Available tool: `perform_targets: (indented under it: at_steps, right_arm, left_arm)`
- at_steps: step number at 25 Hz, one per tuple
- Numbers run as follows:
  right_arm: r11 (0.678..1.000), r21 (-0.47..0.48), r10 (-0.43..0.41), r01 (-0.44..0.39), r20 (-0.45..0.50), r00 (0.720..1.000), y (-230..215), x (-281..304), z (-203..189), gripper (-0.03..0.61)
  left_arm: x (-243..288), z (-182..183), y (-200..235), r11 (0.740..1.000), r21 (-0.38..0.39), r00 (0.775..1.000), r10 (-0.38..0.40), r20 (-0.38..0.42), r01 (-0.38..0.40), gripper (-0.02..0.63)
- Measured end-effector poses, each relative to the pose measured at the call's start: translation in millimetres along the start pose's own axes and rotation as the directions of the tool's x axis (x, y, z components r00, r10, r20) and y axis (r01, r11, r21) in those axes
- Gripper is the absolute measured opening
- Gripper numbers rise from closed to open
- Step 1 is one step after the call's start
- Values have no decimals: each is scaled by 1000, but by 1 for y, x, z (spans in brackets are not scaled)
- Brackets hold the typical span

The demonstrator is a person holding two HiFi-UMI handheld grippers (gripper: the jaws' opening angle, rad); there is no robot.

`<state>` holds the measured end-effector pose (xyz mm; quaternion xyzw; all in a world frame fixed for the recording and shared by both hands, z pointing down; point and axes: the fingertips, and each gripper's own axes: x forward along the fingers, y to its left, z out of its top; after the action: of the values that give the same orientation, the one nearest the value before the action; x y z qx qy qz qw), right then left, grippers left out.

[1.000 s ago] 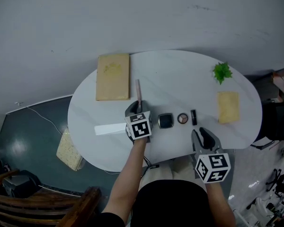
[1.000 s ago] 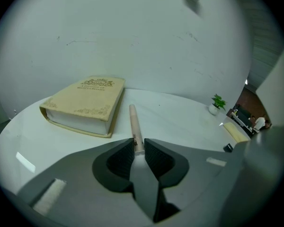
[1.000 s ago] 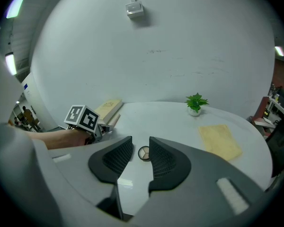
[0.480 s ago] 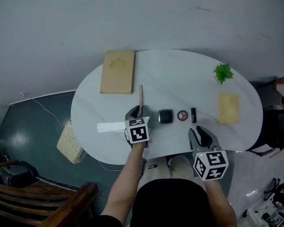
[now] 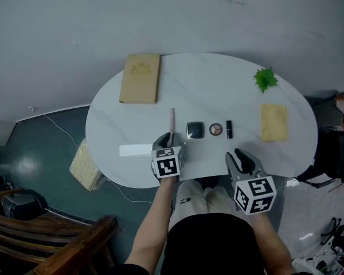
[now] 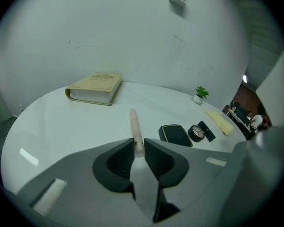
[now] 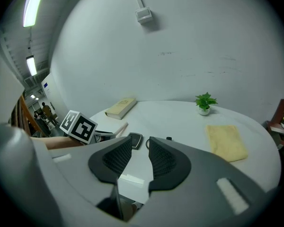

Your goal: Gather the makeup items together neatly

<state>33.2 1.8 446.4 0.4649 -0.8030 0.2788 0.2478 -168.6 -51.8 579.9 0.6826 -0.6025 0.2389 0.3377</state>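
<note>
The left gripper is clamping the near end of the pink stick. In the left gripper view its jaws are standing almost together, with both pads pressing on the stick. The end grip is leaving most of the stick's length free and pointing away from the person, which should make it easy to lay parallel to the other items. The square compact, the round compact and the small black tube are lying in a short row near the front of the table. The stick is sitting just to the left of that row, apart from the square compact. The right gripper is hovering over the table's near edge with its jaws partly open and nothing between them. It is probably waiting there, out of the left gripper's way. The book, the potted plant and the yellow cloth are lying well away from the row, as is the white strip. The pads are hiding the clamped end of the stick. No view is showing whether the stick is resting on the table or raised off it. The small black tube is appearing too small to identify. In the right gripper view, that gripper's own jaw is covering most of the round compact.
</note>
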Motion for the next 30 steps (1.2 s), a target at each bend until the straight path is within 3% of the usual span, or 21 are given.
perform_targets:
  at_steps: [10,30]
  right_arm:
    - [999,-21,47,-47,-15,999,6,-7,-16,121]
    - [999,-16,32,-32,-36,999,-4,-16,-29,121]
  left_arm:
    - [-11,-23,-20,1000,-4,1000,-16,17,16,61]
    - [-1,-41,-24,999,8,999,-35,14,35,64]
